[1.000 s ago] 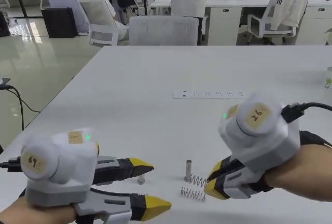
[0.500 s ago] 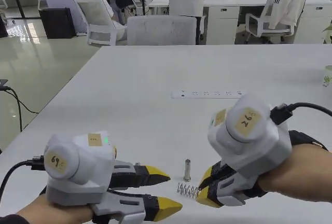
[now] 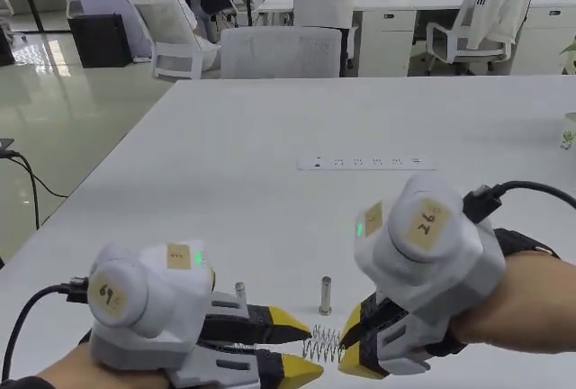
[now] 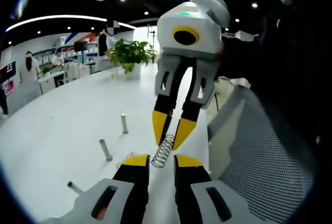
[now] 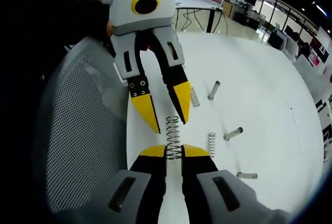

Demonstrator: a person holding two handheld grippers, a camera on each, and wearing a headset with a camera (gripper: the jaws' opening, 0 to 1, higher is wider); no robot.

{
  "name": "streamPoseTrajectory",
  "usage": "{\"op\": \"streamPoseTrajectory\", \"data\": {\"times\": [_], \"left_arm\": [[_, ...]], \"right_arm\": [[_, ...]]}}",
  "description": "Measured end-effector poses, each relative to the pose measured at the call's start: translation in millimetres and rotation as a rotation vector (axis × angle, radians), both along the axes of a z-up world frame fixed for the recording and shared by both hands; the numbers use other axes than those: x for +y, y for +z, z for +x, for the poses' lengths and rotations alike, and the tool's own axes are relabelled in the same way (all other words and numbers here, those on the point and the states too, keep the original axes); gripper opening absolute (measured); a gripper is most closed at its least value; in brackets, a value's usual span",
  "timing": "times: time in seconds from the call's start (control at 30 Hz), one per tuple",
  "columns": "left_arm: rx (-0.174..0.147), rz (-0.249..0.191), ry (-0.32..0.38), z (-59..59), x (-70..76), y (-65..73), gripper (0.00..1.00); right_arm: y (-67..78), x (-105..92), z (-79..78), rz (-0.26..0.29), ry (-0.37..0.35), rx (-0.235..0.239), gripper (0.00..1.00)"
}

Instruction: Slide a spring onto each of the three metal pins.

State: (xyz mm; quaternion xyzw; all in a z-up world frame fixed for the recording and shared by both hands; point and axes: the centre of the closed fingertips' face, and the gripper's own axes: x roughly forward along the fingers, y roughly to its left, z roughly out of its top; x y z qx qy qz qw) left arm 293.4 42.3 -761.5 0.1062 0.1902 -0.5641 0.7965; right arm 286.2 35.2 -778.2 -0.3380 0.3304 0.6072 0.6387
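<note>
- The right gripper (image 5: 174, 152), with black jaws and yellow tips, is pinched narrow on one end of a thin coiled steel-wire spring (image 5: 173, 133). The coil sticks straight out past its tips.
- The left gripper (image 4: 162, 161), of the same black-and-yellow build, faces it tip to tip. Its jaws stand a little apart with the free end of the spring (image 4: 163, 150) between them. Whether they touch the coil cannot be told.
- In the head view the right gripper (image 3: 349, 346) and the left gripper (image 3: 301, 346) meet low over the near part of the table, and the spring (image 3: 322, 344) bridges the small gap between them.
- Three short grey metal pins (image 5: 233, 133) stand on end on the table beyond the grippers, each with a bare shaft. In the head view one pin (image 3: 326, 294) is just behind the held spring, and another pin (image 3: 240, 293) is beside the left gripper's body.
- Two loose springs lie flat on the table: one loose spring (image 5: 195, 98) near the farthest pin, the other loose spring (image 5: 211, 143) beside the middle pin.
- The flat white tabletop (image 3: 270, 182) carries a long white power strip (image 3: 364, 164) well beyond the pins.
- A grey chair (image 3: 283, 51) stands at the far edge.
</note>
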Motion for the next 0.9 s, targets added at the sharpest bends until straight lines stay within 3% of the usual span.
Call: {"op": "streamPoseTrajectory", "data": {"times": [0.33,0.9], "left_arm": [[0.004,0.027,-0.043,-7.4,-2.8,-5.4,0.05],[-0.064,0.104,-0.108,-15.4,-7.8,-11.4,0.03]], "right_arm": [[-0.9,-2.1,-7.5,-0.014,0.045,0.001,0.07],[5.5,-4.6,-14.6,-0.040,0.038,0.037,0.07]]}}
